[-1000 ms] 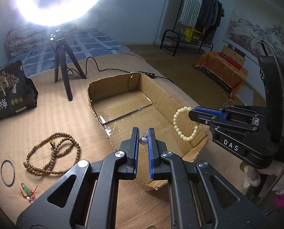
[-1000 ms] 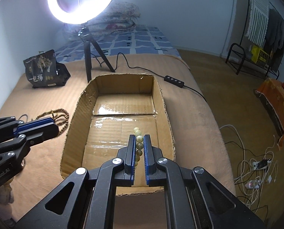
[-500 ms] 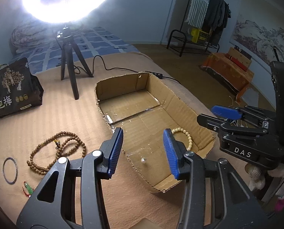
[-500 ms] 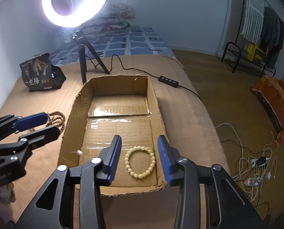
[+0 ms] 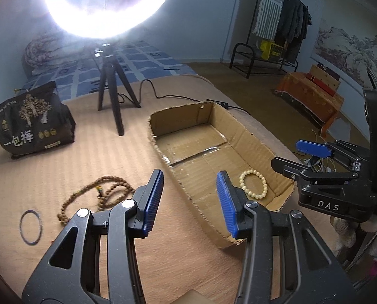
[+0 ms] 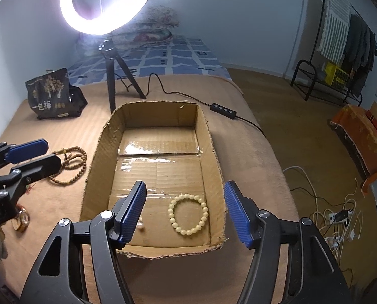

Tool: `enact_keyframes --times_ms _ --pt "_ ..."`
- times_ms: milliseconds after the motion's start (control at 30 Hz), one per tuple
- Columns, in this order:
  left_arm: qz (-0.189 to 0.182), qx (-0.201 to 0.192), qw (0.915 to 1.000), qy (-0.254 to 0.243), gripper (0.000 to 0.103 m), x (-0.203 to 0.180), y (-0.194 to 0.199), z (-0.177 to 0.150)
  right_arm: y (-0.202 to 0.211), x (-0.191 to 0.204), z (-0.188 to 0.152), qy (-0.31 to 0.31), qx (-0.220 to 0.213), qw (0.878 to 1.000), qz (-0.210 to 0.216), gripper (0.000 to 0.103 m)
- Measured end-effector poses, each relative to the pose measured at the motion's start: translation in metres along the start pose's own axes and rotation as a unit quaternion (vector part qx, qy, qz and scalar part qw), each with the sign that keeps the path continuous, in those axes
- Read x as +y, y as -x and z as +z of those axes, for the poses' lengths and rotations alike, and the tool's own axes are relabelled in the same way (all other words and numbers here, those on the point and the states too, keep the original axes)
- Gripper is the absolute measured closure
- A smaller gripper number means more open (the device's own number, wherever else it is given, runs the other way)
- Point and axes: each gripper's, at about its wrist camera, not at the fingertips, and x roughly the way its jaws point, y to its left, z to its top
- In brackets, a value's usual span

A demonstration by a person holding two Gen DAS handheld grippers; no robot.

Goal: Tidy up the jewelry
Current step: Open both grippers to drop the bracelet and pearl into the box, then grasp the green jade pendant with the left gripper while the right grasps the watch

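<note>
An open cardboard box (image 6: 160, 103) lies on the tan bed cover. A cream bead bracelet (image 6: 171, 211) rests on its floor at the near end. A small pearl piece (image 6: 140, 225) lies left of it, half hidden by a finger. My right gripper (image 6: 185, 185) hangs over that end, its jaws opening with nothing pressed between them. My left gripper (image 5: 189, 177) stands open and empty over the box's (image 5: 178, 111) near left wall. From there I see the bracelet (image 5: 242, 182) and my right gripper (image 5: 286, 153). A wooden bead necklace (image 5: 101, 191) and a thin bangle (image 5: 31, 211) lie left of the box.
A ring light on a black tripod (image 5: 109, 93) stands behind the box, its cable and controller (image 6: 222, 109) running past the far right corner. A black snack bag (image 5: 31, 124) sits at the far left. A gold ring (image 6: 21, 221) lies beneath my left gripper (image 6: 52, 152). The bed's edge drops off right of the box.
Both grippers were shut, the left on the pearl piece and the right on the cream bracelet. Both have opened and the pieces now lie in the box. The left gripper drifted left.
</note>
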Motion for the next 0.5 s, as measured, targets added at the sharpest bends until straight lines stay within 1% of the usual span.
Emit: enact_keyframes --times_ms 233,433,500 --pt "0.017 -0.006 0.9998 0.001 0.059 0.03 0.023 -0.001 0.01 0.019 0.003 0.008 -0.014 1.0 0.016 0.04" --pt "0.035 -0.015 0.9993 0.0 0.059 0.071 0.055 0.002 0.017 0.046 0.005 0.024 -0.025 0.999 0.036 0.04" --pt "0.039 -0.02 0.999 0.006 0.059 0.088 0.065 0.0 0.02 0.056 0.006 0.029 -0.027 0.998 0.045 0.04"
